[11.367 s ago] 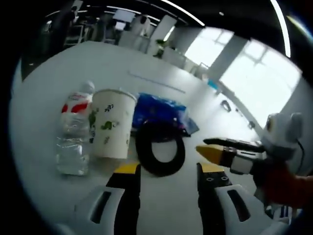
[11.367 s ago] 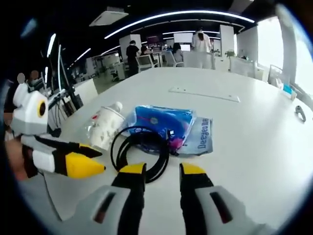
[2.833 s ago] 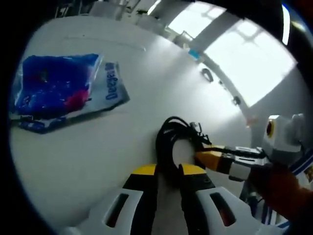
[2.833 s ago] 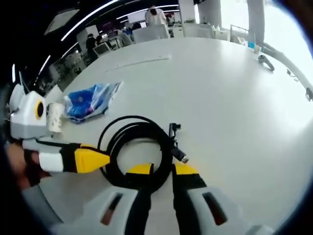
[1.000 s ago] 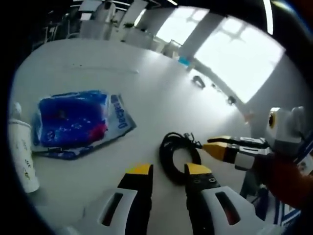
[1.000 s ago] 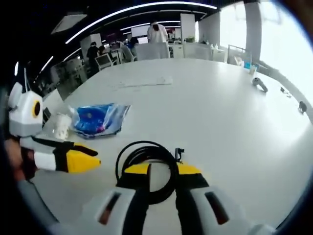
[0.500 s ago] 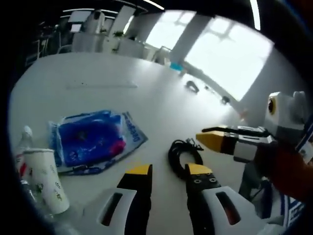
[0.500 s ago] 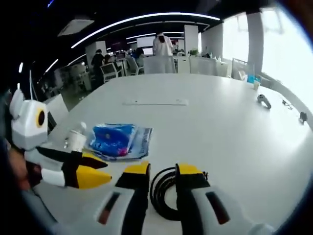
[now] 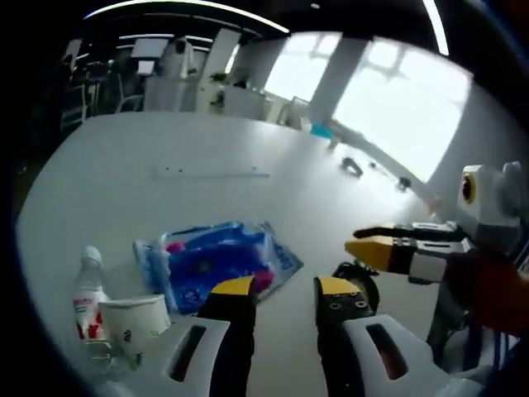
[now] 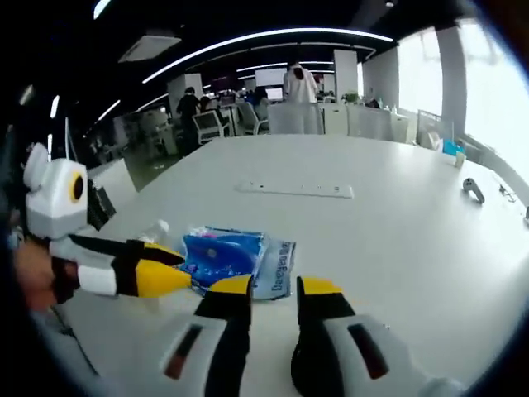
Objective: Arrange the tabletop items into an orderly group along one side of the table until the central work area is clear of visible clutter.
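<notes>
Both grippers hang over the white desk (image 9: 124,190) with jaws parted and nothing between them: the left gripper (image 9: 283,288) in the left gripper view, the right gripper (image 10: 274,288) in the right gripper view. Just beyond the left gripper lies a blue plastic packet (image 9: 216,260); a black cable coil (image 9: 361,284) sits to its right. A paper cup (image 9: 134,324) and water bottle (image 9: 88,310) stand together left of the packet.
</notes>
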{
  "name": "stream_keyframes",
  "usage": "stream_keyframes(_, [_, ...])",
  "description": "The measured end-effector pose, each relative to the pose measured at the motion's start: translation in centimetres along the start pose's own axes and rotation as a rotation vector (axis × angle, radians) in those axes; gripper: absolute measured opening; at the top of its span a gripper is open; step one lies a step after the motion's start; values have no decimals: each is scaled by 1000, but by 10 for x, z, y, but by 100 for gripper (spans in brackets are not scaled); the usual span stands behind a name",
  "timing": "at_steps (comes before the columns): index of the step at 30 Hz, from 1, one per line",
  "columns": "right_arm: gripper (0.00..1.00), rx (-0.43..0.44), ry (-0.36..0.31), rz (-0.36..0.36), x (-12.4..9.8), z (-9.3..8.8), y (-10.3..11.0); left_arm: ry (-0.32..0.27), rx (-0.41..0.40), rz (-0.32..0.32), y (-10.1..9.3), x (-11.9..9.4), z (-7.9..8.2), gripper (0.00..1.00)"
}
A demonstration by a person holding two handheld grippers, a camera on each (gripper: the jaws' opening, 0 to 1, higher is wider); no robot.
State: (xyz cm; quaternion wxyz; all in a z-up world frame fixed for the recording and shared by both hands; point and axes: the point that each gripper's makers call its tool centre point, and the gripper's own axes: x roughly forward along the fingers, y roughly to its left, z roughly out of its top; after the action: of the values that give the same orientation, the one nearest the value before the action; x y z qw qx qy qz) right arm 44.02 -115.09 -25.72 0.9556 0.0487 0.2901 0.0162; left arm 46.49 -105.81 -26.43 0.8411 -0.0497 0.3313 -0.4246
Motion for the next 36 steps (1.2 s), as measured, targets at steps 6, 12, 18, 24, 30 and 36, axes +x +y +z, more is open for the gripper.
stream_keyframes(6, [19, -8, 0, 22, 10, 7, 5, -6, 42, 48, 24, -4, 8, 25])
stream_keyframes(12, [19, -27, 9, 46, 20, 10, 14, -11, 95, 90, 46, -8, 18, 27])
stream_keyframes(18, [19, -34, 22, 61, 30, 8, 20, 30, 163, 142, 68, -9, 14, 27])
stream_keyframes(24, [19, -45, 34, 71, 38, 8, 25, 63, 212, 159, 77, -5, 15, 27])
stream_keyframes(30, [19, -52, 40, 71, 42, 10, 24, 72, 236, 158, 78, -2, 18, 28])
stream_keyframes(36, [22, -49, 51, 63, 46, 7, 20, 102, 255, 165, 85, 1, 13, 30])
